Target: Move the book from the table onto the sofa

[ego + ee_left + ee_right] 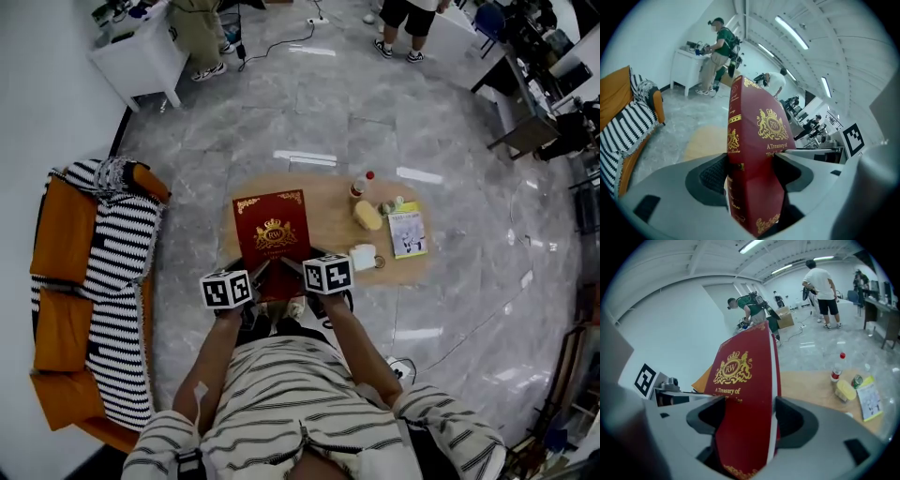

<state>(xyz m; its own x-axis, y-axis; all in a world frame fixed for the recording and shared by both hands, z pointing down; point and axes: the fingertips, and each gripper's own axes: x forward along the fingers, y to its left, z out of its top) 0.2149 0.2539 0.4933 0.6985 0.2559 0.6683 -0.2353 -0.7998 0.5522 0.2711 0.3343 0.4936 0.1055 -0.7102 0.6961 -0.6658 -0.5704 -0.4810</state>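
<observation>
A dark red book [272, 239] with a gold crest is held above the oval wooden table [323, 202], near its front edge. My left gripper [258, 279] is shut on the book's near left corner, where the spine [736, 154] shows between the jaws. My right gripper [298, 274] is shut on the near right corner, with the cover [740, 399] pinched between its pads. The orange sofa [66, 309] with a black-and-white striped throw [117, 300] stands to the left of the table.
On the table's right half lie a small bottle [360, 185], a yellow block [367, 215], a white cup [363, 256] and a yellow-green booklet [407, 231]. People stand at the back by a white desk [141, 52]. Grey marble floor [187, 281] separates table and sofa.
</observation>
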